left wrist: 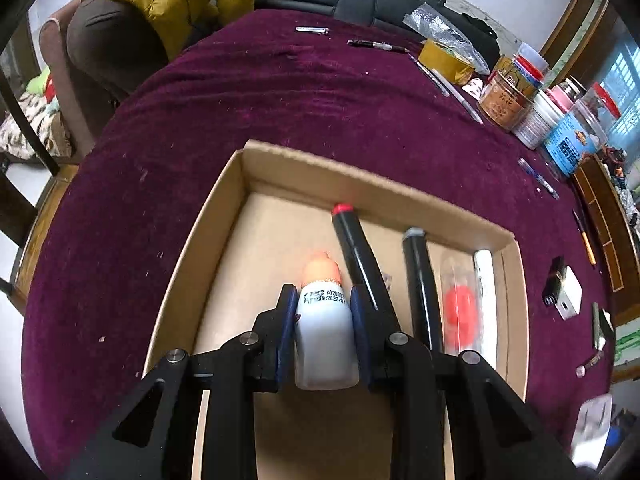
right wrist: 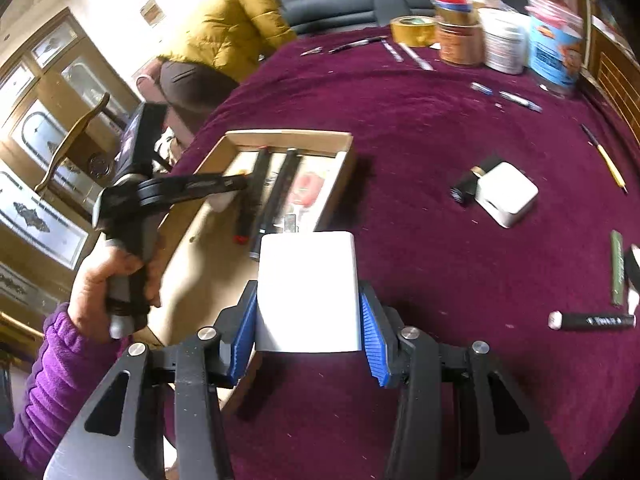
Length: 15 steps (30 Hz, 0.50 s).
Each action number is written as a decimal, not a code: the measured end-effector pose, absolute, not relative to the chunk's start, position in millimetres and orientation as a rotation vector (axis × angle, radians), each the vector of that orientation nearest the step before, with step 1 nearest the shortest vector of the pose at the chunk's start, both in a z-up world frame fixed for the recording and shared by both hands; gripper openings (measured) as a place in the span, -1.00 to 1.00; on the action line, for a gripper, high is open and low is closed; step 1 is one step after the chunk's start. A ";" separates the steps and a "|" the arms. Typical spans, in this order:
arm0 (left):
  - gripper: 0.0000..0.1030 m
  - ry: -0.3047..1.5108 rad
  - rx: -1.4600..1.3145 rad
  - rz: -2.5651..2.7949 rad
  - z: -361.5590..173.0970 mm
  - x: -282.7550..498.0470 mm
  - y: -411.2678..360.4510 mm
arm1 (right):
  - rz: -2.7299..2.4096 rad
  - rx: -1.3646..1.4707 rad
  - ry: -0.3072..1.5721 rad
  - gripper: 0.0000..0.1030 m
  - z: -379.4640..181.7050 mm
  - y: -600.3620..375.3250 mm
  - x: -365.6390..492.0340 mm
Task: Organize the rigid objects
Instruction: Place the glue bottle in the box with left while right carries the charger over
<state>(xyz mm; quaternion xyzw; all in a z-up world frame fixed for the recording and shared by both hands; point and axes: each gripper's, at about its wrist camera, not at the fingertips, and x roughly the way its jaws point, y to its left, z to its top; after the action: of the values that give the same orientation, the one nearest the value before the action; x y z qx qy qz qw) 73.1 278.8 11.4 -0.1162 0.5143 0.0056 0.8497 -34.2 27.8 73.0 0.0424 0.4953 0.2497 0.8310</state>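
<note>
My left gripper [left wrist: 322, 300] is shut on a small white bottle [left wrist: 325, 336] with an orange cap, held over the floor of a shallow cardboard box [left wrist: 200, 240]. Inside the box lie two black markers [left wrist: 356, 252], a clear case with a red item [left wrist: 460, 312] and a white tube [left wrist: 486, 300]. My right gripper [right wrist: 308, 308] is shut on a white rectangular block [right wrist: 307, 292], held above the purple cloth just right of the box [right wrist: 344, 168]. The left gripper [right wrist: 228, 184] also shows in the right wrist view, reaching into the box.
A purple cloth [right wrist: 440, 128] covers the round table. On it lie a white charger [right wrist: 506, 194] beside a small black item, a black marker [right wrist: 592, 320], a green bar [right wrist: 617, 268], pens, gold tape [right wrist: 414, 28] and several jars [right wrist: 504, 44]. A person in a yellow jacket [right wrist: 236, 28] bends at the far edge.
</note>
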 end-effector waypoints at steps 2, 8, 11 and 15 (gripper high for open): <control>-0.54 1.078 -0.276 0.018 11.9 75.9 281.9 | 0.541 0.079 1.060 -0.12 71.5 39.9 -29.8; -0.34 1.054 -0.395 -0.011 33.4 47.8 306.2 | 0.603 0.064 1.117 -0.11 60.5 81.4 -9.2; 0.06 0.956 -0.459 -0.008 59.9 1.5 327.4 | 0.655 0.064 1.166 -0.11 49.0 108.8 1.3; 0.29 0.812 -0.496 0.059 86.1 -66.5 353.6 | 0.720 0.091 1.242 -0.11 32.0 146.2 15.9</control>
<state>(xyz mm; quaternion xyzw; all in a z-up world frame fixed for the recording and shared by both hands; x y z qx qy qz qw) -66.5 353.6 86.1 -0.2388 0.3907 0.0285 0.8885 15.9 146.2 32.0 0.0418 0.5689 0.3297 0.7523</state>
